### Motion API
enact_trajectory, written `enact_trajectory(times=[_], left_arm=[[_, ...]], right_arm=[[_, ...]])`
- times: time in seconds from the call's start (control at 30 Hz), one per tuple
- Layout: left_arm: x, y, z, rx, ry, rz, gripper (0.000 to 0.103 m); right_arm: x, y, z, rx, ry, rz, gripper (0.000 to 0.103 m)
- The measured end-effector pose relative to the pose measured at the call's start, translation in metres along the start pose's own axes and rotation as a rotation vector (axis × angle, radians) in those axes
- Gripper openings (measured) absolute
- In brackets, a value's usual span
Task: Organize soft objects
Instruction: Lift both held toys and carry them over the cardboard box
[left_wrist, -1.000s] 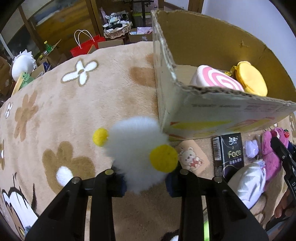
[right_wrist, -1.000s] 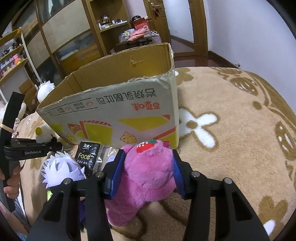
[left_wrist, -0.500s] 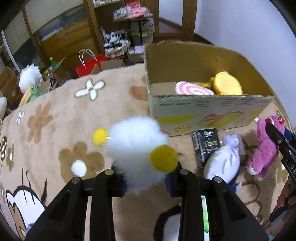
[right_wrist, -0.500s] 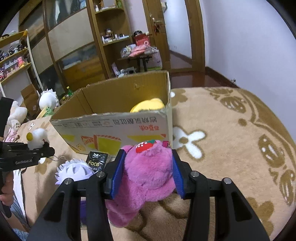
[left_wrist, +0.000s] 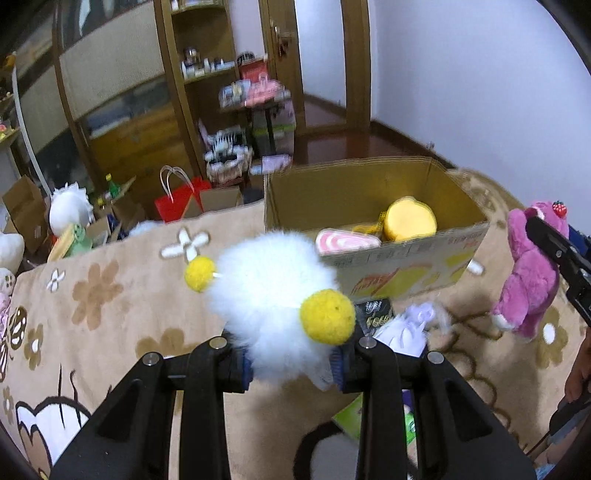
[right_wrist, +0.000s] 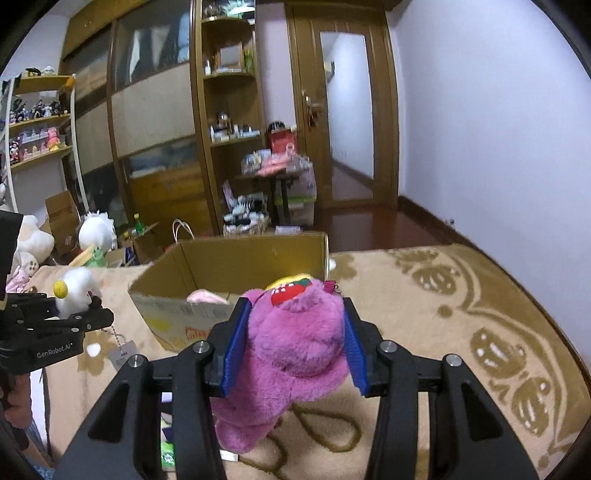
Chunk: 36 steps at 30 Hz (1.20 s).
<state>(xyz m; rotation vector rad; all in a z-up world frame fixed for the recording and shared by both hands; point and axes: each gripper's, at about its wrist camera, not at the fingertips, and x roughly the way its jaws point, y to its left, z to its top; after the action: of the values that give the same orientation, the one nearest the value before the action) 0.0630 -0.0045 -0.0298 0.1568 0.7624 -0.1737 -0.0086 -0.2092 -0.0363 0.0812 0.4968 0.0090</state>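
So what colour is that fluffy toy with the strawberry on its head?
Pink-purple plush bear, clearest in the right wrist view.

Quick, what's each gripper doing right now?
Left gripper: closed on the white fluffy toy.
Right gripper: closed on the pink plush bear.

You get dim, even indoor light, strong fisheye bending with black corners, and motion blur on the shelves (left_wrist: 236, 92) and box (left_wrist: 373, 221).

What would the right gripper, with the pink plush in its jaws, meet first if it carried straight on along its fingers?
Probably the near wall of the cardboard box just ahead of the right gripper and pink plush, though it may clear the rim.
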Motion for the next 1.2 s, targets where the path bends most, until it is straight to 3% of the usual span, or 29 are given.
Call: enact_trajectory(times=[0.27,0.7,1.0,1.2], left_arm=[[-0.023,0.002,0.016,-0.016,-0.132,-0.004,0.03],[-0.027,-0.004,0.054,-0.02,-0.259,-0.005,0.03],[-0.017,-0.006,0.088,-0.016,-0.317,0.013,0.03],[0.001,0.0,0.095,-0.039,-0.306,0.008,0.031]], right_arm=[[-0.012,0.001,0.021,0.017,-0.074,0.011,0.05],[-0.006,0.011,0.053,0.006,-0.162,0.045,0.05],[0.017,0.015,0.071,-0.019,-0.186,0.067,0.05],[0.036,0.013,0.072,-0.031,-0.172,0.077,0.05]])
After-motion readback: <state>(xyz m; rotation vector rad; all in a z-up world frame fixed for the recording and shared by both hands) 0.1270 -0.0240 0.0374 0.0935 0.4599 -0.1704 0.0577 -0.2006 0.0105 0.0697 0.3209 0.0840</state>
